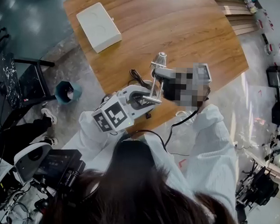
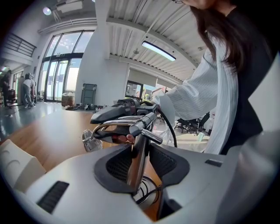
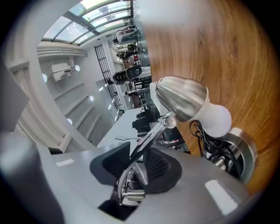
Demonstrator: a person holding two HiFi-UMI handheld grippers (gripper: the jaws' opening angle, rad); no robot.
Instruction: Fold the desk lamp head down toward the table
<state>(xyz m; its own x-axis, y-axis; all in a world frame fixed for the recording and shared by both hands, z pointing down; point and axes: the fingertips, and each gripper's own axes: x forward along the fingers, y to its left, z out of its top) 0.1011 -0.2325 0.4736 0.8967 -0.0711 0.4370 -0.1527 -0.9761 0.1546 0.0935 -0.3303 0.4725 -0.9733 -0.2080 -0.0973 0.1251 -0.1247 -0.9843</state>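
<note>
A chrome desk lamp stands near the front edge of the wooden table. Its shade points away from me. In the right gripper view the shade shows its white bulb facing the tabletop, above the round base and a coiled black cord. My left gripper is shut on the lamp's upright stem. My right gripper is rolled on its side around the thin upper arm. Its jaws stand apart with a gap beside the arm.
A white box lies at the table's far left corner. On the floor to the left are a teal bin and a black stand. More equipment crowds the right side of the room.
</note>
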